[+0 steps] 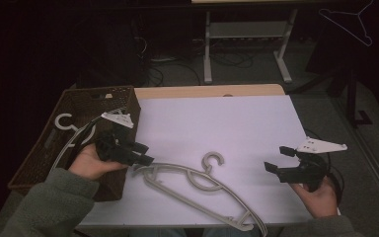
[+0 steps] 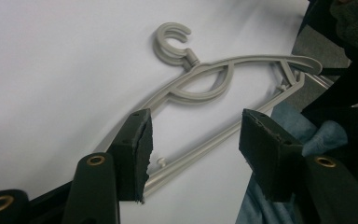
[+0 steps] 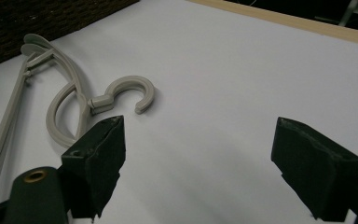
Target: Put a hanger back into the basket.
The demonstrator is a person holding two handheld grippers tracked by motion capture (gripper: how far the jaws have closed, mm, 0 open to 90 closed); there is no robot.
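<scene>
left gripper [image 1: 145, 157]: jaws spread, nothing pinched, at left-centre aimed at the hanger's near end (likely lining up a grasp) | hanger [image 1: 197, 185]: flat on the white table [image 1: 227, 123], lower centre | right gripper [image 1: 278, 159]: spread, empty, lower right.

Seemingly grey-green fleece sleeves [image 1: 49, 197], black tools

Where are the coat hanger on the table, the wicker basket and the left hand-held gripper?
coat hanger [image 1: 205, 183], high view, on its curved shoulder.
wicker basket [image 1: 98, 94], high view, on its far rim.
left hand-held gripper [image 1: 143, 153], high view, between its open jaw tips.
</scene>
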